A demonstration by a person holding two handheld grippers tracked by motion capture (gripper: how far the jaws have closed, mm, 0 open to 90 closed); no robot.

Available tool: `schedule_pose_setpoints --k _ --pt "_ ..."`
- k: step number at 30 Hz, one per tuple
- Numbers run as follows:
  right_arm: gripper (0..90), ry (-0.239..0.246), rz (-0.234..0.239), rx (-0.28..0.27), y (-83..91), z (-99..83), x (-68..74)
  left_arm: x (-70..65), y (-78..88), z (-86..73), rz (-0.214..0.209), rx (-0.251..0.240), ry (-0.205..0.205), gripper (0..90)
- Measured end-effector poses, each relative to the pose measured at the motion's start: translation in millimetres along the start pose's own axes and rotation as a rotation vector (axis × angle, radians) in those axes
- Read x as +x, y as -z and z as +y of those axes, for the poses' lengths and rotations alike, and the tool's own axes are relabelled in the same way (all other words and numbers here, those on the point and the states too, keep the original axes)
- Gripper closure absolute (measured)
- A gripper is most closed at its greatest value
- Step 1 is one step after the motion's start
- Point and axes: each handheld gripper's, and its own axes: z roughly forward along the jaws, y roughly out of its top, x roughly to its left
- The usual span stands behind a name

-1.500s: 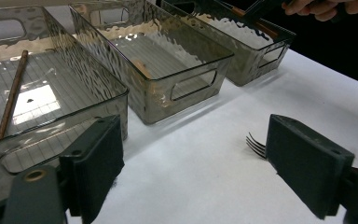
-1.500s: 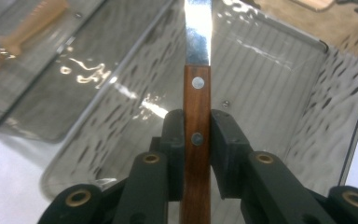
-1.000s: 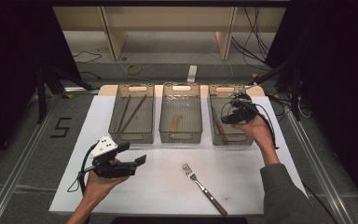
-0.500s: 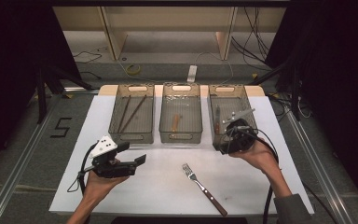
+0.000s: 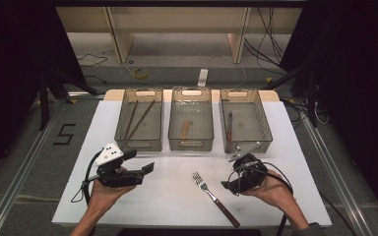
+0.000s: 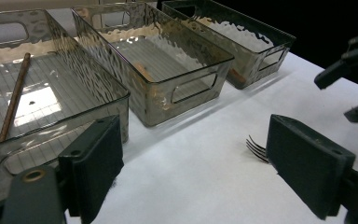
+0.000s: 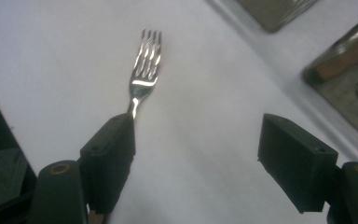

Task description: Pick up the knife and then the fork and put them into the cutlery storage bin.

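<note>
Item: fork [image 5: 215, 197], wooden handle, lying loose on the white table [image 5: 177, 196] at about 6 o'clock from the middle bin [image 5: 191, 119], tines pointing toward 11 o'clock.

Right gripper [image 5: 232, 186]: jaws standing wide, holding nothing, sitting just beside the fork at its 3 o'clock. Left gripper [image 5: 145, 169]: jaws also wide and empty, resting near the table's 8 o'clock edge.

Step in hand, as judged: taking up the fork, likely for sorting into a bin. To do it well, the right gripper should be straddling the neck or upper handle squarely, both pads low to the table, before closing, since thin metal is apt to be slipping or pivoting.

View notes: the right gripper view is showing the fork's tines [image 7: 148, 53] rising past its left-hand jaw, the neck passing behind that jaw. The high view is showing contents the close views miss: chopsticks [image 5: 139, 119] in the left bin [image 5: 139, 119], a small wooden piece [image 5: 184, 129] in the middle, a dark utensil [image 5: 229, 125] in the right bin [image 5: 245, 120].
</note>
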Motion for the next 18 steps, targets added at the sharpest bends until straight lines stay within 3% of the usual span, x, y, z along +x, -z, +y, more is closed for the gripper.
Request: schedule_pose_setpoints --k 4,8,18 --pt "28.7 0.017 0.008 0.031 -8.3 -6.4 9.5 -0.7 0.1 0.0 -0.001 0.001 0.001 18.2" --pt "34.5 0.033 0.044 0.056 -14.5 -12.4 17.2 -0.1 0.0 -0.1 0.0 0.002 0.001 18.1" --pt "45.5 0.057 0.085 0.104 -27.0 -20.2 33.2 0.6 -1.1 -0.6 0.001 0.006 0.005 18.1"
